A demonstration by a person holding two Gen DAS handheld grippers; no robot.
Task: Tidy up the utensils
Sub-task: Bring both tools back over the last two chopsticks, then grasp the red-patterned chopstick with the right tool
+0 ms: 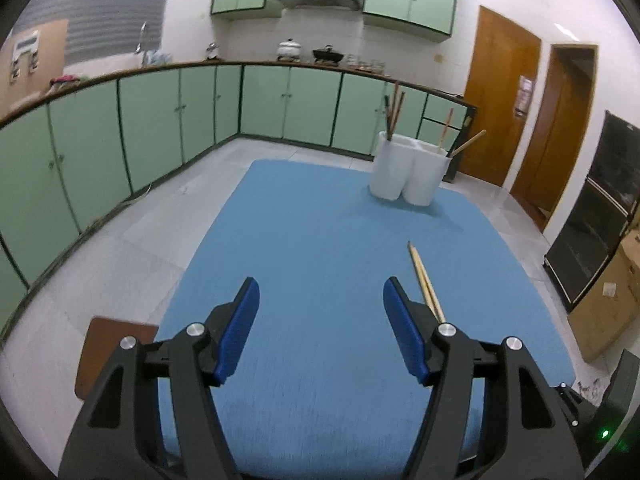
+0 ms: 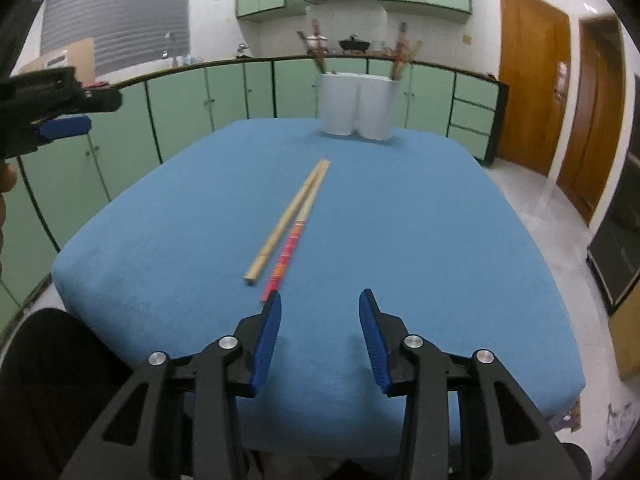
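Two chopsticks lie side by side on the blue table [image 2: 440,240]: a plain wooden one [image 2: 288,222] and one with a red patterned end [image 2: 294,240]. They also show in the left wrist view [image 1: 425,280], just right of my left gripper. A white two-compartment holder [image 2: 358,106] stands at the table's far edge with several utensils upright in it; it also shows in the left wrist view [image 1: 408,172]. My right gripper [image 2: 320,300] is open and empty, just short of the red chopstick's near end. My left gripper [image 1: 322,288] is open and empty above the table.
Green cabinets [image 1: 160,120] and a counter run along the far wall. Wooden doors [image 2: 532,92] stand at the right. A brown stool [image 1: 112,344] is by the table's left edge. Cardboard boxes [image 1: 608,304] sit at the right. The left gripper shows at the right wrist view's left edge [image 2: 60,126].
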